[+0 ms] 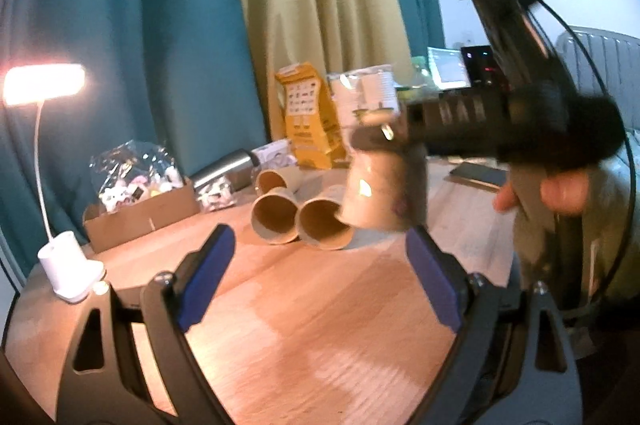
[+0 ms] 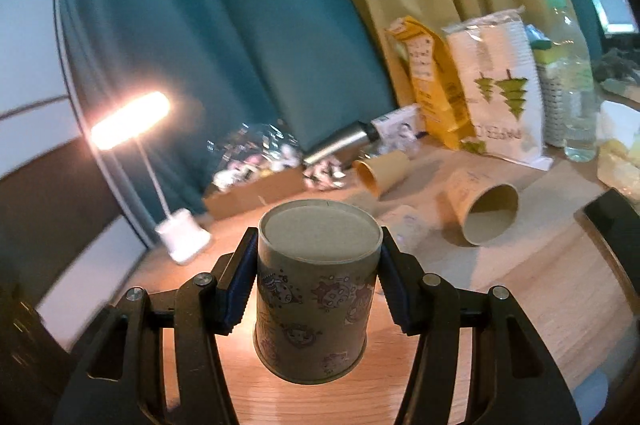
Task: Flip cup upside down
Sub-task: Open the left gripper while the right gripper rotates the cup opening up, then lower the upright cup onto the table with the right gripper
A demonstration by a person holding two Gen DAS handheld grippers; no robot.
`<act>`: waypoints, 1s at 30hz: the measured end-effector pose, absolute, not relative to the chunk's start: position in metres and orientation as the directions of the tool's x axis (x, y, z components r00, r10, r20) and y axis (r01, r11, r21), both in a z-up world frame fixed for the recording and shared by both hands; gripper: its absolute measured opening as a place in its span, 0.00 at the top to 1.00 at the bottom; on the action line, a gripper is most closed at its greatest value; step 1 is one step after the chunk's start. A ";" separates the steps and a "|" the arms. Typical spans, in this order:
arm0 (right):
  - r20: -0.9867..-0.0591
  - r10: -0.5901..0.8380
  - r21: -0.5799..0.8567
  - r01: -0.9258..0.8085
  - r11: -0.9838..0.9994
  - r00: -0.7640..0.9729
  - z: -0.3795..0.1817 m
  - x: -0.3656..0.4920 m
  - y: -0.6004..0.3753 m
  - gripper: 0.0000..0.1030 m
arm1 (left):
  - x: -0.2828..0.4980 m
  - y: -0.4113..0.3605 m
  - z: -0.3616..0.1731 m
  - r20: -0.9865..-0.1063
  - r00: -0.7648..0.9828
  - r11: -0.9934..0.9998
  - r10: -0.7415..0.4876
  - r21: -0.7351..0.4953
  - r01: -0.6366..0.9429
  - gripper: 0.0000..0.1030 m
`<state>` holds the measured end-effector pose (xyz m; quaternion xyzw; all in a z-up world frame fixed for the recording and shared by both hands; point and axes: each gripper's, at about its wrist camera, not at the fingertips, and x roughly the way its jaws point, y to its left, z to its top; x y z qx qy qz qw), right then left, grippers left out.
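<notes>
Right gripper (image 2: 318,279) clamps my cup (image 2: 314,301), base up, mouth down: flip done, setting down left. Left gripper (image 1: 320,265) gapes idle.

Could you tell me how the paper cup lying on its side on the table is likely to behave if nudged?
The paper cup lying on its side would probably roll, curving because it tapers. It looks like empty thin paper, so likely light and easily crushed. The wooden table looks smooth, so it may slide too.
</notes>
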<state>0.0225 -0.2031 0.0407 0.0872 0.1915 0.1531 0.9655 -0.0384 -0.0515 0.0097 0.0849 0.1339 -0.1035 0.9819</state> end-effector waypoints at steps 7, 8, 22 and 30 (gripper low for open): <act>-0.394 0.241 0.072 -0.232 0.970 0.887 0.013 0.036 -0.178 0.42 | -0.015 -0.021 0.013 -0.304 0.943 0.989 -0.132 0.016 0.144 0.14; -0.399 0.230 0.051 -0.229 0.972 0.888 0.010 0.036 -0.175 0.42 | -0.012 -0.016 0.013 -0.311 0.942 0.991 -0.126 -0.002 0.132 0.14; -0.451 0.134 -0.107 -0.203 0.973 0.882 -0.017 0.042 -0.151 0.42 | -0.002 0.001 0.005 -0.353 0.929 0.993 -0.111 -0.073 0.091 0.14; -0.439 0.131 -0.102 -0.194 0.976 0.889 -0.015 0.039 -0.153 0.42 | -0.002 0.001 0.005 -0.348 0.931 0.993 -0.110 -0.080 0.087 0.14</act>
